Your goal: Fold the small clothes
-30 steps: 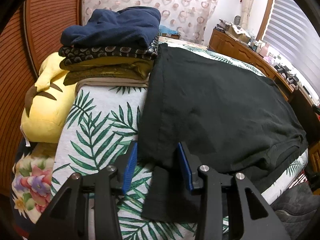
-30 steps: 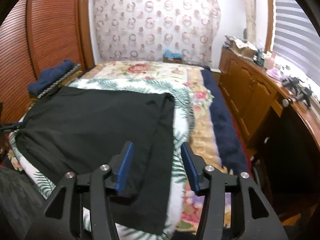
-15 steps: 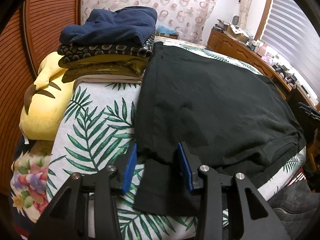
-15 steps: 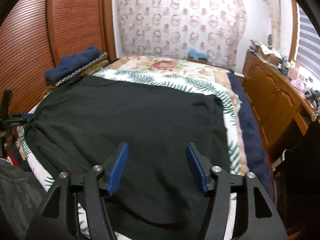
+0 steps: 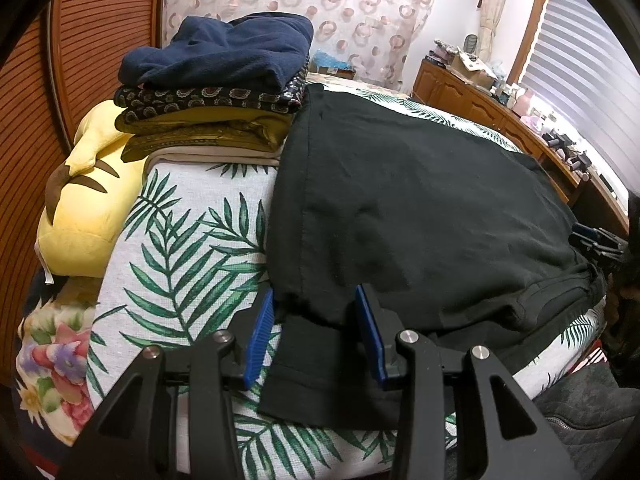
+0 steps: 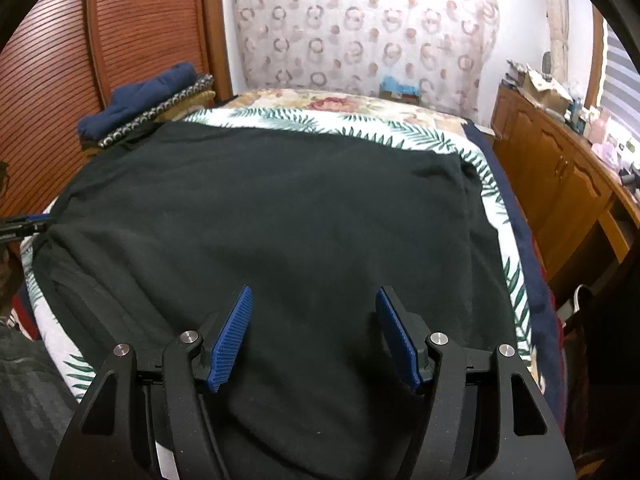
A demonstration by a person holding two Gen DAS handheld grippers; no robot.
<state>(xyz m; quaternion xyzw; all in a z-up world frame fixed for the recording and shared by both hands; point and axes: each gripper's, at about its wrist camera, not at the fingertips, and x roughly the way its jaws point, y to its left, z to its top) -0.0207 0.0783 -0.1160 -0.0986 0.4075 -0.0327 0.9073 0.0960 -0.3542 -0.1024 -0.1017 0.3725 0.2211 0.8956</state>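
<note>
Leaf-print bedspread [image 5: 188,240] bears black garment [image 5: 420,216]; both grippers agape.

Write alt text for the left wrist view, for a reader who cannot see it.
The open left gripper straddles the near corner of a black shirt spread on a leaf-print blanket. Behind on the left, a stack of folded clothes sits by a yellow plush.

Dim room, window glare, fisheye-warped edges
</note>
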